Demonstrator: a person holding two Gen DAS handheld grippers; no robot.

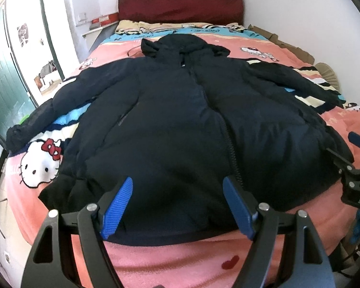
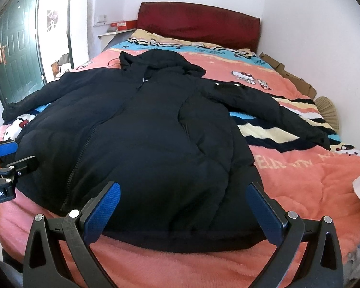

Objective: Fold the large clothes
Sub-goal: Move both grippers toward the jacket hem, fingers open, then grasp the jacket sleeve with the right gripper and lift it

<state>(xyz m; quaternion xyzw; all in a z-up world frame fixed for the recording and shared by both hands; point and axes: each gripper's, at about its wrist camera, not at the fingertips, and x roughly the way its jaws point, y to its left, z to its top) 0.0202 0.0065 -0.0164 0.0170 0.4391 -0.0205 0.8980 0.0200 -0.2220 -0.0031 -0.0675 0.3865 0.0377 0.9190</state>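
Jacket [image 1: 180,124] is a big black puffy hooded one, spread flat front-up on the pink cartoon-cat blanket [image 1: 175,259], zipper down the middle, hood [image 1: 180,45] toward the dark red headboard [image 1: 180,4] at 12 o'clock. Both sleeves are out, one toward 9 and one toward 3.

My left claw [image 1: 177,204] is spread wide, gripping nothing, sitting over the hem at 6 o'clock. My right claw [image 2: 182,204] is just as wide and empty, over the hem too.

Left cam catches the big cat face [image 1: 39,163] at 8 o'clock beside the sleeve, plus the right claw poking in at 3. Right cam instead shows the green door [image 2: 16,55] at 10, the whole 3 o'clock sleeve [image 2: 276,112] across the stripes, some cardboard [image 2: 288,74] by the wall, and my left claw at 9.
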